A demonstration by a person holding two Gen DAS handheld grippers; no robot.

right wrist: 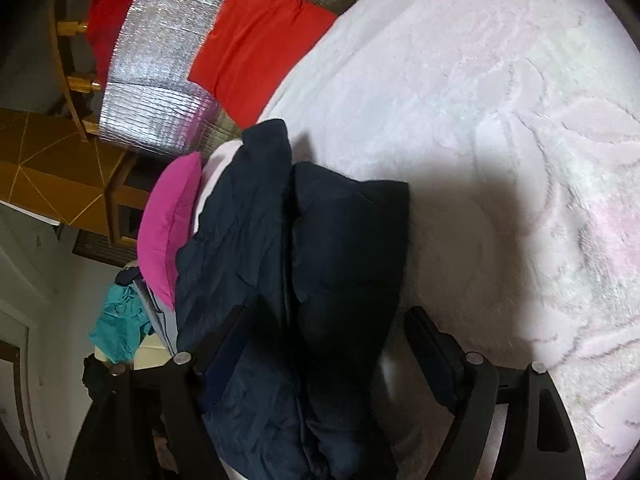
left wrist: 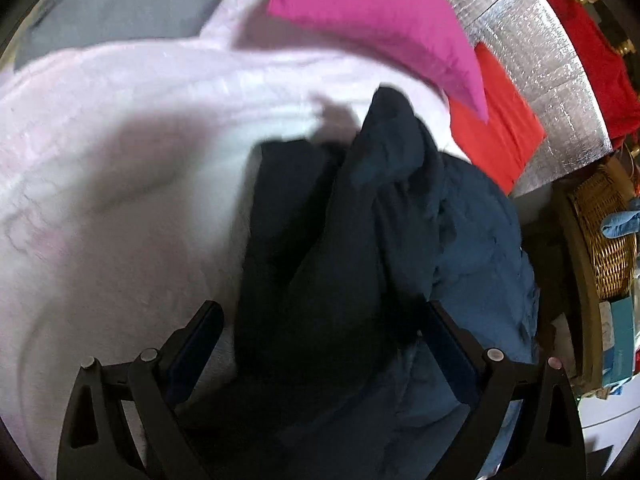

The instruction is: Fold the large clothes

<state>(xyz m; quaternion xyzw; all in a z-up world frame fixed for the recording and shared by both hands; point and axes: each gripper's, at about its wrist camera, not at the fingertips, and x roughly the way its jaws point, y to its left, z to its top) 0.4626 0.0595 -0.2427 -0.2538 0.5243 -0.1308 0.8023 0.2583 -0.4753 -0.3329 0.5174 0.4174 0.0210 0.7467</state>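
Note:
A dark navy padded garment point(left wrist: 360, 240) lies bunched in folds on a pale pink fluffy bedspread point(left wrist: 100, 160). My left gripper point(left wrist: 320, 348) is open, its fingers point(left wrist: 200, 344) spread either side of the garment's near end, close over it. In the right wrist view the same garment point(right wrist: 300, 260) lies folded lengthwise on the bedspread point(right wrist: 500, 140). My right gripper point(right wrist: 324, 352) is open, its fingers point(right wrist: 436, 360) straddling the garment's near end.
A magenta pillow point(left wrist: 380, 20) and a red pillow point(left wrist: 500, 120) lie at the bed's head against a silver quilted panel point(left wrist: 540, 60). A wicker basket point(left wrist: 608, 240) stands beside the bed. Teal cloth point(right wrist: 120, 324) and a wooden cabinet point(right wrist: 60, 172) show off the bed's edge.

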